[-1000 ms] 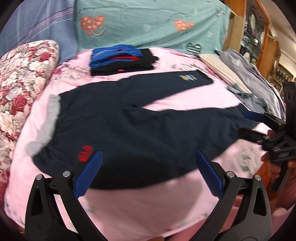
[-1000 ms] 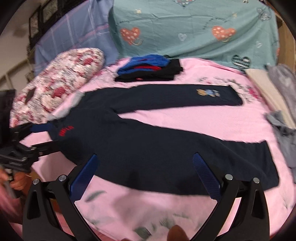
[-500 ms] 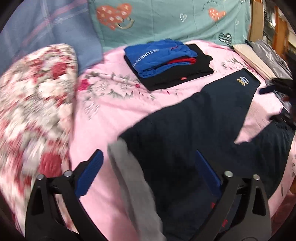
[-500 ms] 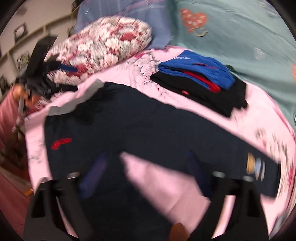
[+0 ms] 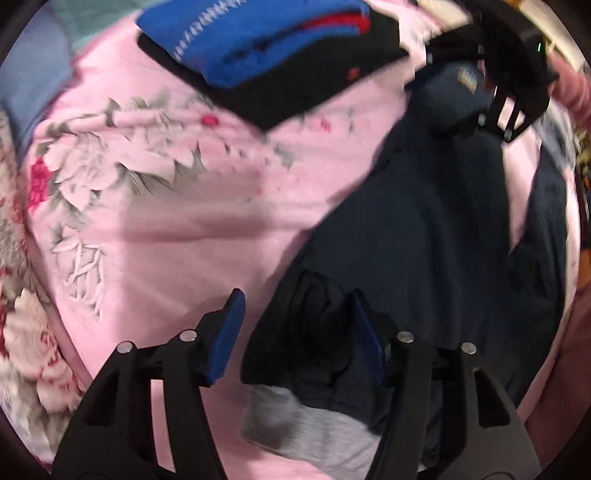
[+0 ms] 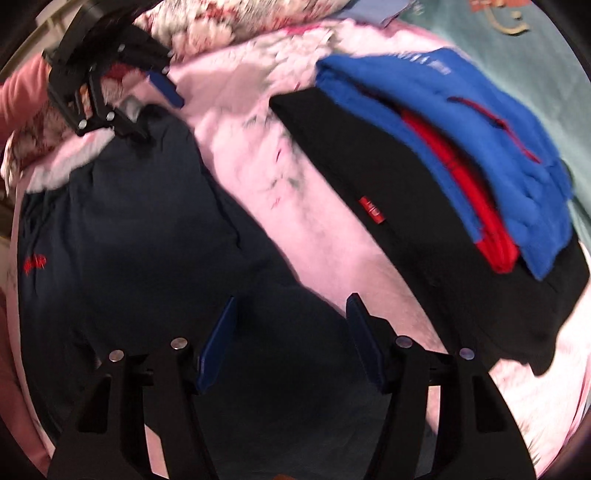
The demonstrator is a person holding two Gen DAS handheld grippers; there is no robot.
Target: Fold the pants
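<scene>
Dark navy pants (image 5: pixel 436 229) with a grey waistband (image 5: pixel 306 428) lie spread on the pink bedsheet (image 5: pixel 177 229). My left gripper (image 5: pixel 295 325) is open, its jaws straddling the far waist corner, where the fabric bunches between them. My right gripper (image 6: pixel 291 332) is open, low over the far leg of the pants (image 6: pixel 155 236) near its cuff end. In the left wrist view the right gripper (image 5: pixel 476 74) shows at the cuff with the small logo (image 5: pixel 467 79). In the right wrist view the left gripper (image 6: pixel 147 99) shows at the waistband.
A folded stack of blue, red and black clothes (image 6: pixel 450 155) lies on the sheet just beyond the pants (image 5: pixel 273 48). A floral pillow (image 6: pixel 229 18) lies at the waist end, with a teal heart-print pillow (image 6: pixel 517 40) behind the stack.
Both grippers have swung across from the near side to the far edge of the pants, dropped close to the fabric and narrowed their jaws. The left one now straddles the waist corner.
</scene>
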